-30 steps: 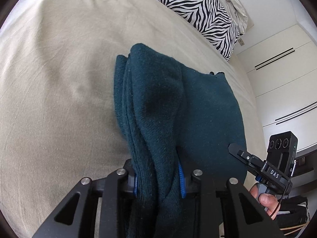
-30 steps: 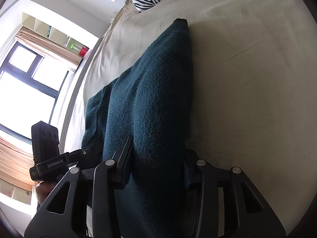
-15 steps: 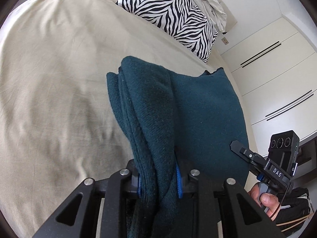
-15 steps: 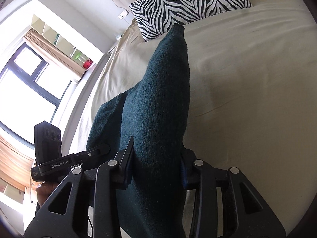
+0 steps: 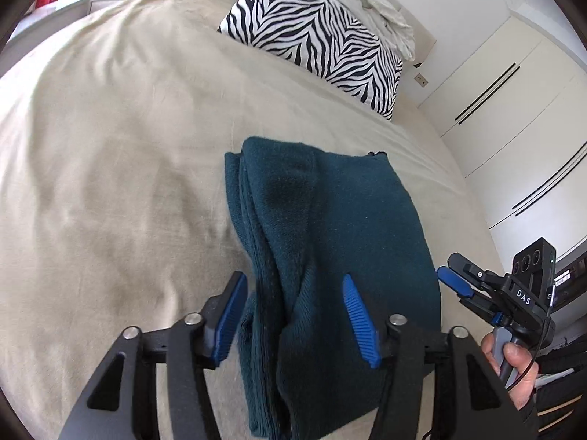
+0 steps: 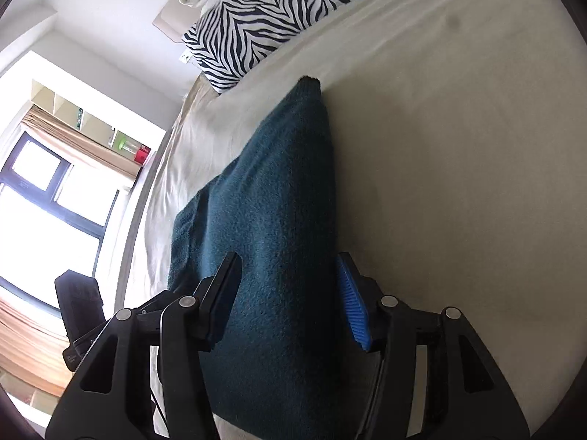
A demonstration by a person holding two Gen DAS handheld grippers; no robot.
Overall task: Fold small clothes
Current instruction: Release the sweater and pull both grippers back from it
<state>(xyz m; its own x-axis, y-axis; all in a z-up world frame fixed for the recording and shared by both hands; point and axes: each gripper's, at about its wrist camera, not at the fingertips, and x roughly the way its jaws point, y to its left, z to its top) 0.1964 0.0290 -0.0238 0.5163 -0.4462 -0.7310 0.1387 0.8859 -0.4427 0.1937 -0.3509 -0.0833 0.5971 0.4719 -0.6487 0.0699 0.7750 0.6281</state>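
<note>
A dark teal knitted garment (image 5: 330,242) lies folded in several layers on the beige bed sheet (image 5: 110,168). My left gripper (image 5: 293,293) is open, its blue pads either side of the garment's near left edge. My right gripper (image 6: 290,275) is open too, its pads spread either side of the same garment (image 6: 271,220) at its near right edge. The right gripper also shows in the left wrist view (image 5: 458,282), held by a hand beside the garment's right edge. The left gripper's body shows at the lower left of the right wrist view.
A zebra-striped pillow (image 5: 323,47) lies at the head of the bed, with white bedding (image 5: 367,0) behind it. White wardrobe doors (image 5: 513,128) stand to the right of the bed. A window (image 6: 44,201) is on the left side.
Both grippers have opened and let go of the garment, which now lies flat on the bed. Both cameras have drawn back a little.
</note>
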